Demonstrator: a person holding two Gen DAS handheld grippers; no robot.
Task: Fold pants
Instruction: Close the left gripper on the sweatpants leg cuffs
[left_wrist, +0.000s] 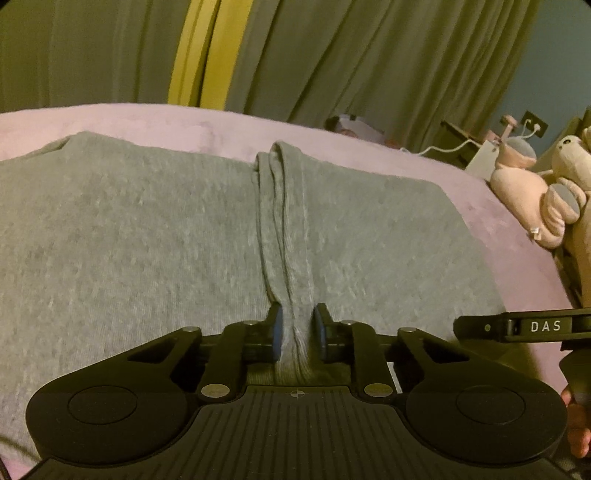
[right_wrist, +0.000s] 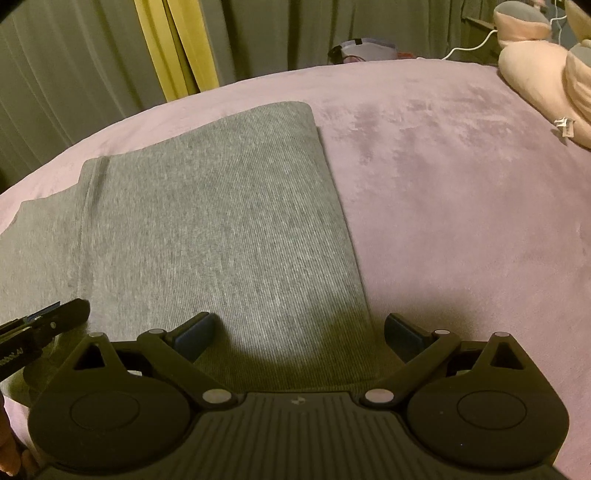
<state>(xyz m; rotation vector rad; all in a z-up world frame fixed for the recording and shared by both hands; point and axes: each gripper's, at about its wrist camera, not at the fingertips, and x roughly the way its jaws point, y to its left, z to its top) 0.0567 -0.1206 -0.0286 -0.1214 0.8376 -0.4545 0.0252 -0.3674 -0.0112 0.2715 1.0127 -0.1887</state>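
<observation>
Grey pants (left_wrist: 147, 229) lie flat on the bed (left_wrist: 480, 206), covered by a pink blanket, spread along its near edge; in the left wrist view they fill most of the bed's near part, with pink blanket showing past their far edge and toward the right edge. A raised ridge of gathered fabric (left_wrist: 284, 221) runs from the pants' far edge straight back toward the camera. Left hand-held gripper (left_wrist: 297, 334) is clenched on the near end of that ridge: blue pads (left_wrist: 277, 332) press the pinched fabric from both sides, only a narrow band of cloth between them. Right hand-held gripper (right_wrist: 300, 334) is released, jaws spread wide, over the pants' right end near the bed's near edge; left finger sits above grey fabric, right finger above bare blanket just past the pants' right side edge (right_wrist: 351, 236). Can't tell if its fingers touch the cloth. In the right wrist view the pants' right part reads as a smooth rectangular panel with a seam (right_wrist: 90, 199) down its left side. Each gripper's tip shows at the side of the other's view, so they're near each other. Pink plush toy (right_wrist: 535, 70) lies at the bed's far right corner. Green curtains (left_wrist: 351, 55) with a yellow strip (left_wrist: 195, 51) hang beyond the far edge. White cable (right_wrist: 469, 46) behind the bed.
</observation>
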